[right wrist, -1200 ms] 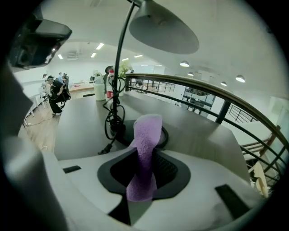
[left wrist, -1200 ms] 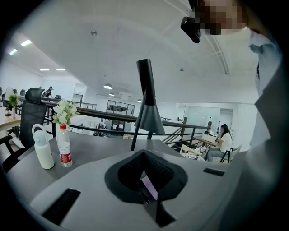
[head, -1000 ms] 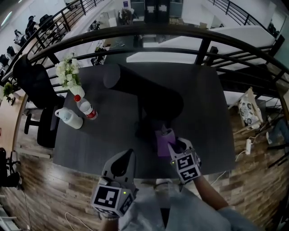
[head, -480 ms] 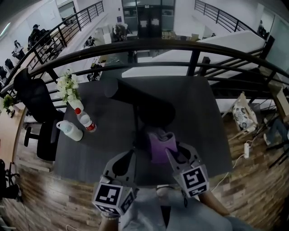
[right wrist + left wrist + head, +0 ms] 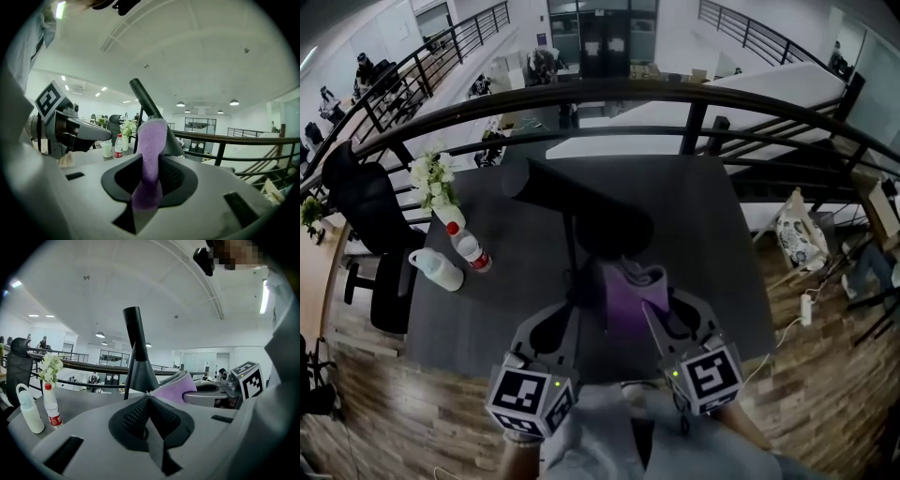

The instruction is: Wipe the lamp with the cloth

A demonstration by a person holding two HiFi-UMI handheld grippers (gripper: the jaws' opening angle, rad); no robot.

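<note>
A black lamp (image 5: 581, 208) with a long tube-shaped head stands on the dark table (image 5: 712, 244). Its stem and cone rise just beyond both grippers (image 5: 137, 357), and part of it shows behind the cloth (image 5: 143, 99). My right gripper (image 5: 654, 314) is shut on a purple cloth (image 5: 626, 289), which sticks up from its jaws (image 5: 151, 140) close to the lamp's base. To the left of it, my left gripper (image 5: 570, 317) is shut with nothing between its jaws (image 5: 149, 397). From that gripper's view the cloth (image 5: 176, 387) and the right gripper (image 5: 225, 390) show at the right.
At the table's left stand a white vase of flowers (image 5: 436, 183), a red-capped bottle (image 5: 469, 248) and a white bottle (image 5: 434, 270). A black office chair (image 5: 366, 202) stands beyond the left edge. A dark railing (image 5: 694, 94) runs behind the table.
My right gripper has drawn back a little toward me with the cloth still in it. The left gripper has hardly moved. The head view has shifted slightly.
</note>
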